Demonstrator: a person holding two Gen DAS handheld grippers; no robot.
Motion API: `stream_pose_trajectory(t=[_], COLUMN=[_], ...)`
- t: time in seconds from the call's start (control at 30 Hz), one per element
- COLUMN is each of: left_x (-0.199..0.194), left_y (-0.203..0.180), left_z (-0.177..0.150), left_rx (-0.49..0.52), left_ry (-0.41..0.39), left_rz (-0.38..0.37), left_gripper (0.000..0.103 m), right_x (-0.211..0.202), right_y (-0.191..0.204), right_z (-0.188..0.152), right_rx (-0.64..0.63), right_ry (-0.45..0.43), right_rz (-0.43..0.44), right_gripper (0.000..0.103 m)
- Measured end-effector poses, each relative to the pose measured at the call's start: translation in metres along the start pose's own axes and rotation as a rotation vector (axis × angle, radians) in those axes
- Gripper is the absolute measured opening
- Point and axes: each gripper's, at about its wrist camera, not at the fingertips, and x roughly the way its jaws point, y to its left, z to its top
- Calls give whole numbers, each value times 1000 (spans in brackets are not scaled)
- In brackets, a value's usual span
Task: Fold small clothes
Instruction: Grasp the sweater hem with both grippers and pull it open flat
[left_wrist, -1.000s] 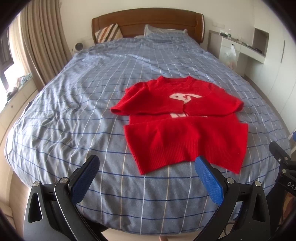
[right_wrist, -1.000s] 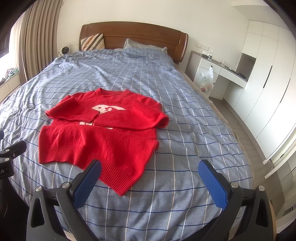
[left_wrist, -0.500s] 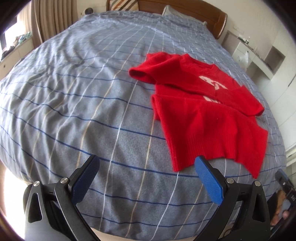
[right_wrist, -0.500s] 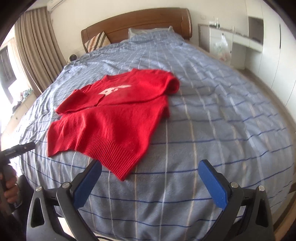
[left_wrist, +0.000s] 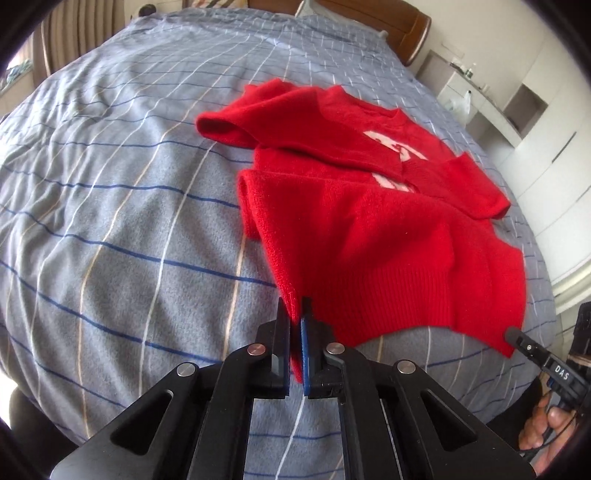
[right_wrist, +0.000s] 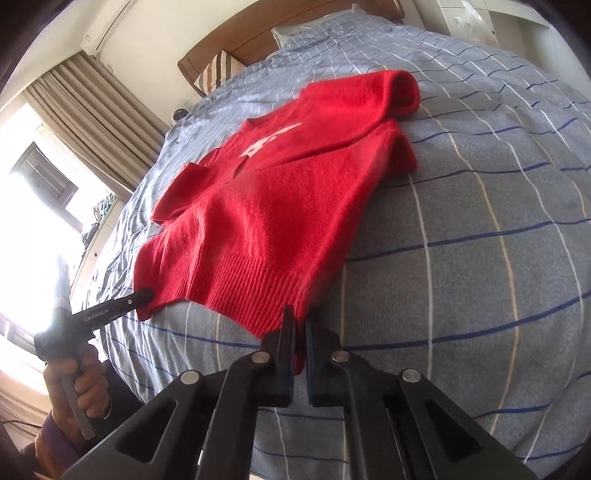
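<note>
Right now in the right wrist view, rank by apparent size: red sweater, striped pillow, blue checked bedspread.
1. Blue checked bedspread
2. Red sweater
3. Striped pillow, though it lies far from the camera, so it looks smaller.

White letters reading "DAS" stand on the black body of the right gripper (left_wrist: 517, 338), low at the right edge of the left wrist view, beside the near right corner of the red sweater (left_wrist: 369, 221). In the right wrist view, small pale lettering runs along the black finger of the left gripper (right_wrist: 142, 295) at the near left; it looks like "CenRobot.AI", though the letters are too small to be sure. The sweater carries a white figure on its chest in both views, partly covered by the folded sleeves; it cannot be read as any letter or number.
</note>
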Motion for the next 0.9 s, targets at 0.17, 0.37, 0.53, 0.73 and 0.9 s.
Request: stream_pose_trajectory(t=[0.17,0.37,0.53,0.73,0.9], left_x=[-48,-31,-10,12,23], left_y=[4,-10,-3,8,4], left_z=[-25,-67,-81,-87,-94], left_rx=[84,212,185,132,136], left_ry=[43,154,187,198,177], left_rz=[-37,66,141,168,192], left_gripper=[2,2,2,2,2], right_x=[-50,-51,-22,4,14], right_y=[-6,-19,-35,-46,-51], right_z=[-7,-35,-42,-43,-43], right_rx=[4,2,28,70,84], right_ry=[30,156,219,232,223], right_rz=[-10,-98,-187,-234,-234], right_gripper=[4,4,3,3,3])
